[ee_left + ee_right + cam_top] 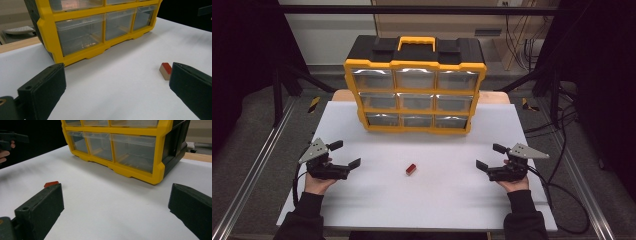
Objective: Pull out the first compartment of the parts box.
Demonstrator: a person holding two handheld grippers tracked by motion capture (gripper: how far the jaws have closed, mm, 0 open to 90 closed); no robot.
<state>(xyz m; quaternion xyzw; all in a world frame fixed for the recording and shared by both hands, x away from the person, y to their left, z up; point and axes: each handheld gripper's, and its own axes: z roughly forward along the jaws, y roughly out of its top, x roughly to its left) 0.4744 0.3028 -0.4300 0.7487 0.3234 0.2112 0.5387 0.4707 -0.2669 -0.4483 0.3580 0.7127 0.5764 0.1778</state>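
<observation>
1. A white table (437, 200) is seen from above, with the person's sleeves coming in over its near edge.
2. A yellow and black drawer cabinet (415, 85) stands upright at the middle of the table's far edge. It has nine clear drawers in three rows, facing the person, and a yellow handle on top.
3. The left gripper (346, 155) rests near the table's left edge, towards the near left corner. Its jaws are spread wide with nothing between them, pointing towards the middle of the table.
4. The right gripper (491, 156) rests near the table's right edge, level with the left one. Its jaws are also spread wide and empty, pointing towards the middle.
5. A small red block (411, 169) lies flat at the middle of the table, between the two grippers and well apart from both. Its long axis runs slantwise, from near left to far right, the far end pointing towards the cabinet's right half.
</observation>
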